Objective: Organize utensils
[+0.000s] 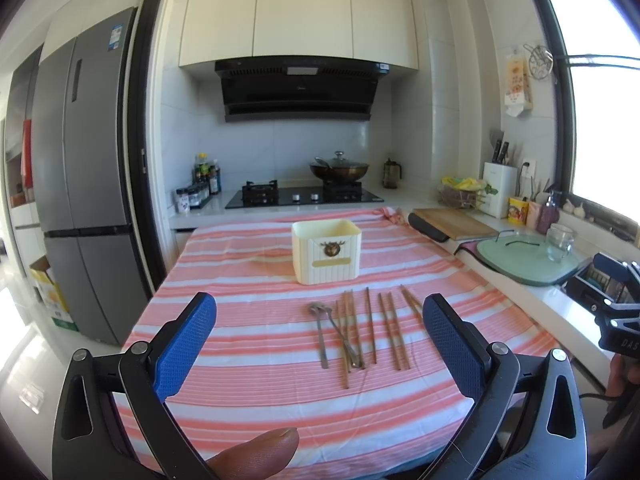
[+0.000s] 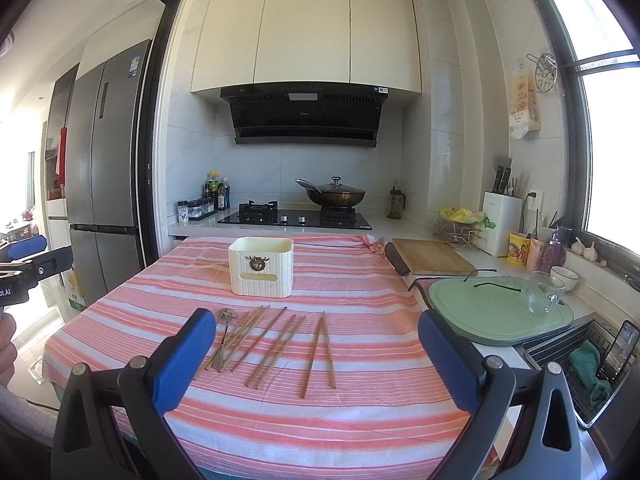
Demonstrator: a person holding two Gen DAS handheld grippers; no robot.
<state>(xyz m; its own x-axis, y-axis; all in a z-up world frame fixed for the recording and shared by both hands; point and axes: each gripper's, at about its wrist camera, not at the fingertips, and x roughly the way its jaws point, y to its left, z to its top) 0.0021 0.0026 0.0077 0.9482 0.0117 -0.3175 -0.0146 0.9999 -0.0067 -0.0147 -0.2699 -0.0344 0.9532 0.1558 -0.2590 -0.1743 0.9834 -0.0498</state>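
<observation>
Left tongs [image 1: 319, 334] and right tongs [image 2: 317, 346]: both spread apart, empty, at lower frame. Chopsticks [image 2: 276, 344] and spoons [image 1: 320, 332]: flat on the striped tabletop [image 2: 360, 412], mid-frame. Cream utensil holder [image 2: 261, 266]: upright, beyond them.

chopsticks [image 2: 276, 344], 2 spoons [image 1: 332, 332], cream holder [image 1: 326, 251]

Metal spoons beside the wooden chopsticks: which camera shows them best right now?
The left wrist view: the two metal spoons lie fully visible between its fingers, bowls towards the cream ribbed container. In the right wrist view the spoons sit partly behind its blue left finger.
</observation>
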